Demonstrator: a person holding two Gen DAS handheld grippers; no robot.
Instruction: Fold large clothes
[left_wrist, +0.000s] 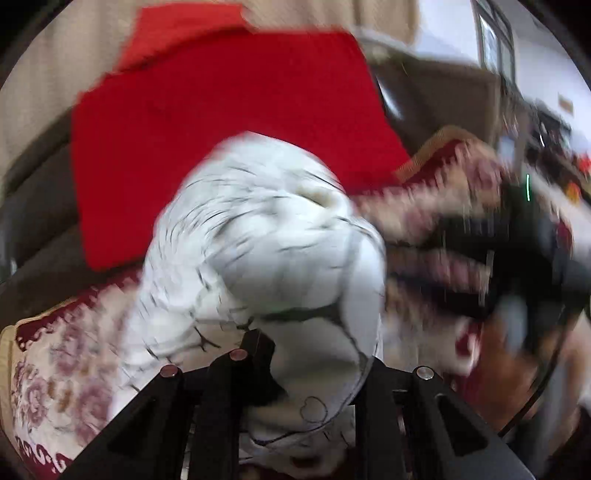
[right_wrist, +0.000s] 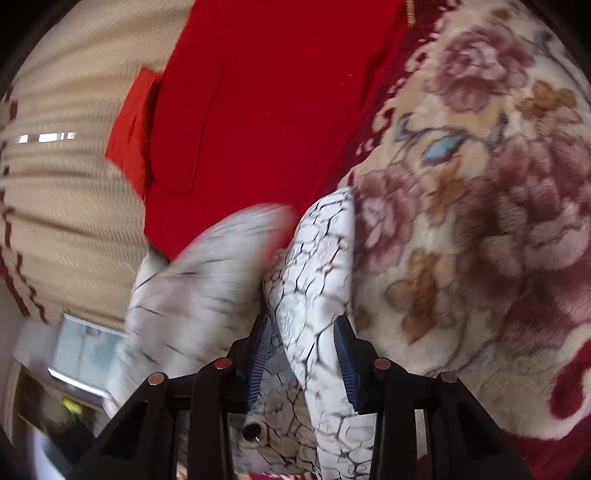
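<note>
We see the right hand-held gripper (right_wrist: 301, 354) clamped on the white, black-veined crackle-print garment (right_wrist: 317, 266) above the floral plush blanket (right_wrist: 480, 192); the left hand-held gripper (left_wrist: 314, 354) pinches it too; the red cloth (left_wrist: 229, 96) lies behind.

white garment (left_wrist: 258, 236) motion-blurred | left jaws hidden by it | right gripper (left_wrist: 517, 258) smeared

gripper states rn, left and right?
Left gripper: shut on the white crackle-print garment, fabric bunched between the fingers.
Right gripper: shut on a fold of the same garment.
</note>
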